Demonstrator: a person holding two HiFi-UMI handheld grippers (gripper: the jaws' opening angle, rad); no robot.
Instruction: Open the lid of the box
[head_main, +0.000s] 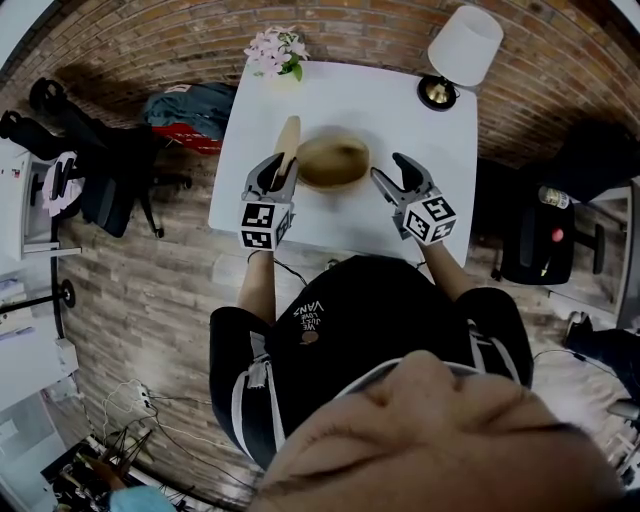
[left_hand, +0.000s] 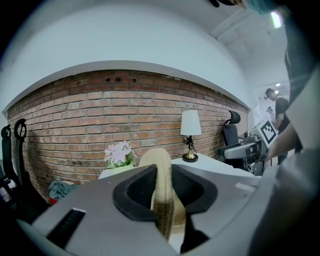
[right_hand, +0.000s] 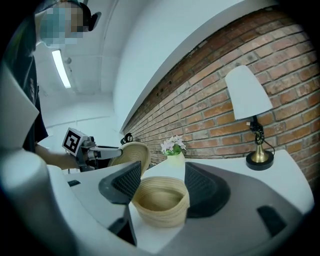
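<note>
Two tongs are busy over the white table (head_main: 400, 110). The left tongs (left_hand: 162, 192) are pinched tight on the lid (head_main: 288, 135), a round woven one. They hold it up on its edge, off to the left of the box (right_hand: 160, 202). I think it is held that way so the top of the box is bare and the lid cannot bump back onto it. The box is a small woven bowl that sits near the middle of the table. We can see right down into it, so the lid is off and the job looks as good as done. The right tongs (right_hand: 161, 180) are wide open with nothing in their grip. The box stands between their two sides, most likely so it cannot slide or tip. I cannot tell if the sides touch the box or just stand close by it. A lamp (head_main: 460, 50) and a pot of flowers (head_main: 278, 50) stand at the far edge of the table, well apart from the box, so there is room to put the lid down beside it.
</note>
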